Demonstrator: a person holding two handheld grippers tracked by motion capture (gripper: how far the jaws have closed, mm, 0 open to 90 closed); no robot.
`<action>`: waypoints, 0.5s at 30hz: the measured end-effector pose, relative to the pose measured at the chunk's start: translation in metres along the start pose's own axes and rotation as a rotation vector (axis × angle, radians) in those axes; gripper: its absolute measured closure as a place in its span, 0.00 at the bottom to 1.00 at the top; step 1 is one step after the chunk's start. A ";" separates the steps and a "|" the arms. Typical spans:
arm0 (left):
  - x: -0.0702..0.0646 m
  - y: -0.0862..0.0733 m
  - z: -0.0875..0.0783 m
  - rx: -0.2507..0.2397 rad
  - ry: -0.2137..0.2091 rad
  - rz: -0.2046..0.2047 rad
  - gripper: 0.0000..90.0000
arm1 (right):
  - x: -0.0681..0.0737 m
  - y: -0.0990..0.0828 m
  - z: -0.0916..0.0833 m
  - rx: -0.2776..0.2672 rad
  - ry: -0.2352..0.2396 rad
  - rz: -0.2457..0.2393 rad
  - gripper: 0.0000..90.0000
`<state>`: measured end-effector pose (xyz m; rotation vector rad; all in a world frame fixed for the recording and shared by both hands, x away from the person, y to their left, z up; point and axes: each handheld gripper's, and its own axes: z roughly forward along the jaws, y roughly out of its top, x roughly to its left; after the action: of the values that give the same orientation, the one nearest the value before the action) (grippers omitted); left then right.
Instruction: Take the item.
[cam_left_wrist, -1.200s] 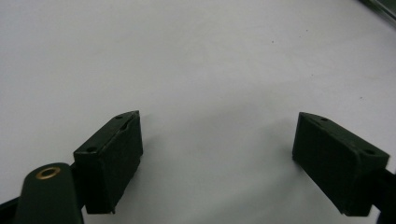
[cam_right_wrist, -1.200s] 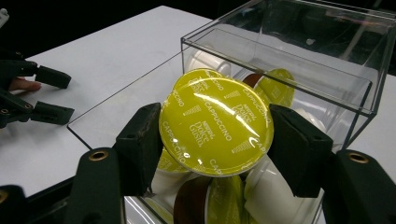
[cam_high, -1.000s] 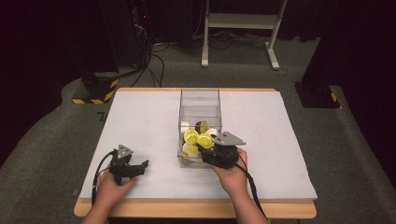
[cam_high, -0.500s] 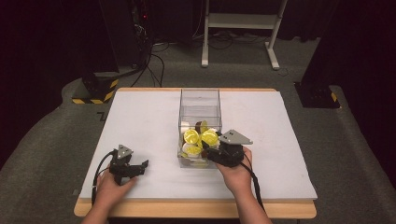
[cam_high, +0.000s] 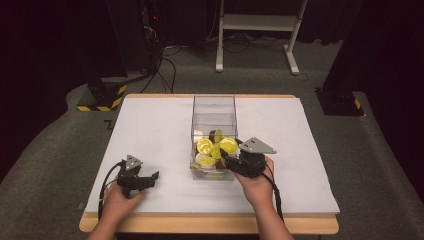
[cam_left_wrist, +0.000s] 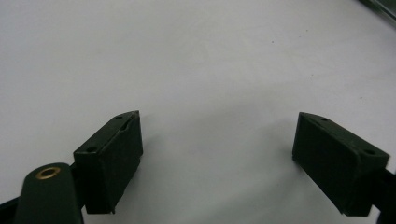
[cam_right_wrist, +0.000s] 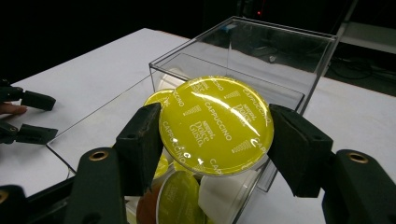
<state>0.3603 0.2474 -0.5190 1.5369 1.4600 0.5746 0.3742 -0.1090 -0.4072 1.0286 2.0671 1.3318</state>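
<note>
A clear plastic box (cam_high: 214, 98) stands mid-table and holds several coffee capsules (cam_high: 206, 161) with yellow, white and brown tops. My right gripper (cam_high: 226, 154) hovers at the box's near right corner, shut on a capsule with a yellow "Cappuccino" lid (cam_right_wrist: 215, 123). The lid faces the camera, and both pads press its rim just above the box's open top (cam_right_wrist: 280, 37). That held capsule (cam_high: 229, 145) sits above the others. My left gripper (cam_high: 152, 180) rests on the white table at the near left, wide open, with nothing between its fingers (cam_left_wrist: 112, 158).
A white sheet (cam_high: 150, 130) covers the table, which has a wooden front edge (cam_high: 210, 224). More capsules (cam_right_wrist: 180, 200) lie below the held one. My left gripper (cam_right_wrist: 44, 116) lies far off to the side in the right gripper view. Dark floor, cables and a stand are beyond the table.
My right gripper has risen slightly and drifted right, carrying the yellow-lidded capsule up from the pile. The left gripper has stayed still.
</note>
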 end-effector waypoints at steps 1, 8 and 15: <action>0.000 0.000 0.000 0.000 0.000 0.000 0.18 | 0.000 0.000 0.000 0.000 0.000 0.000 0.43; 0.000 0.000 0.000 0.000 0.000 -0.001 0.18 | -0.006 0.002 -0.005 -0.014 -0.013 0.010 0.42; 0.000 0.000 0.000 0.000 0.000 0.000 0.18 | -0.011 0.003 -0.009 -0.025 -0.026 0.020 0.43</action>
<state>0.3603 0.2474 -0.5190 1.5366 1.4601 0.5743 0.3757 -0.1220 -0.4013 1.0527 2.0220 1.3436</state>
